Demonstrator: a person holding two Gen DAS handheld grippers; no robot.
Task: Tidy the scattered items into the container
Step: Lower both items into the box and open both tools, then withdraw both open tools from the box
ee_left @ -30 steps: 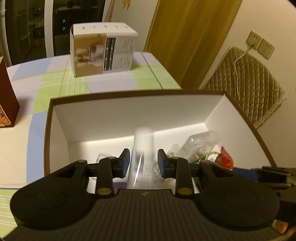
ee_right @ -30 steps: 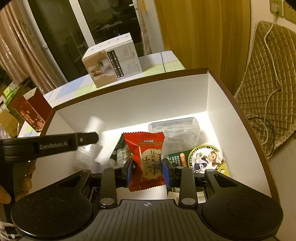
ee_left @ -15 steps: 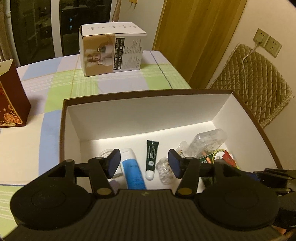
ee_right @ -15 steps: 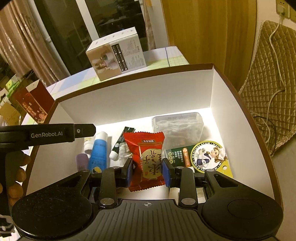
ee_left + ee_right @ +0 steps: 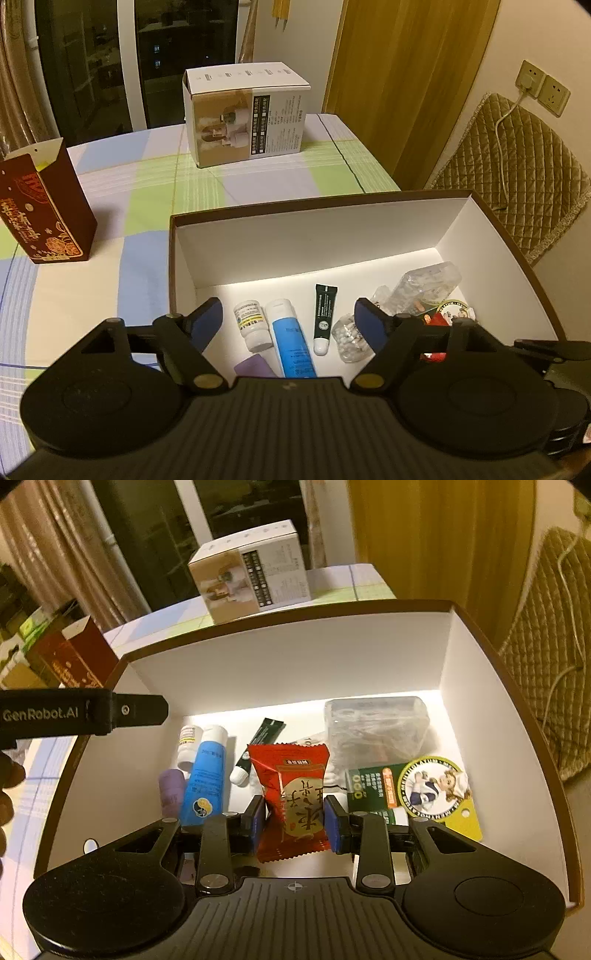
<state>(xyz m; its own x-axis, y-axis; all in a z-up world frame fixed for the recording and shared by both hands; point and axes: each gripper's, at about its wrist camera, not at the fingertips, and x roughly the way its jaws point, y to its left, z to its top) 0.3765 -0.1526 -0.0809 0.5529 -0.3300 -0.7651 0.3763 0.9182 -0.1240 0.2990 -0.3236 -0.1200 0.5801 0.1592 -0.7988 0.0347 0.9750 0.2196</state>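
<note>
Here, my right gripper (image 5: 294, 823) hangs over the near end of the white-walled box (image 5: 288, 664); its two blue pads press on either side of a red snack packet (image 5: 291, 801), so I hold it above the box floor. My left gripper (image 5: 288, 325) is spread wide with nothing between its fingers, hovering over the box's left half; below it lie a small white pill bottle (image 5: 252, 325), a blue tube (image 5: 291, 341) just beside it, a dark green tube (image 5: 324, 317) a little to the right, and a purple item (image 5: 255, 367) at the near edge. A clear plastic container (image 5: 376, 727) sits toward the far right corner; a round-labelled card pack (image 5: 424, 790) lies in front of it. Beyond the box, on the checked tablecloth (image 5: 147, 177), stand a white carton (image 5: 245, 118) and a dark red carton (image 5: 44, 206), well apart.
</note>
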